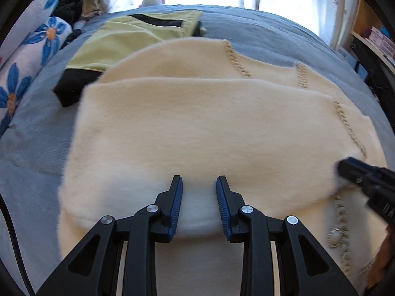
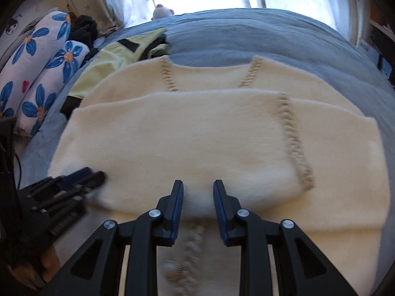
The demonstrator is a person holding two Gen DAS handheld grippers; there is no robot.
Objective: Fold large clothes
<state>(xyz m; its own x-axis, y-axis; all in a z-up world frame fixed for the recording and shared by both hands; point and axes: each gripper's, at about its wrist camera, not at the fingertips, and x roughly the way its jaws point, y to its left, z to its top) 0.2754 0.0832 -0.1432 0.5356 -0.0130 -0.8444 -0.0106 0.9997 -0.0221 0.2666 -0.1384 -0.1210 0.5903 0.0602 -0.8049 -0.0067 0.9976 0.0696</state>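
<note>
On the blue-grey bed (image 1: pixel 259 34), the cream fleece cardigan with tan blanket stitching (image 1: pixel 197 123) is lying partly folded. Left gripper (image 1: pixel 199 183) and right gripper (image 2: pixel 198 187) are each standing apart around its folded edge. Shallow bites are risking slippage, skewing the fold. No legible writing is showing.

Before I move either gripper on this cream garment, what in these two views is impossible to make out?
- Left gripper: whether it pinches the fuzzy cream knit garment; fabric fills the gap between the fingers, contact unclear.
- Right gripper: the same.
- Garment's near hem: cut off by both bottom edges, behind the gripper frames.
- Round button: blurred in both views.
- Yellow-green garment with black trim: near part hidden under the cream one.
</note>
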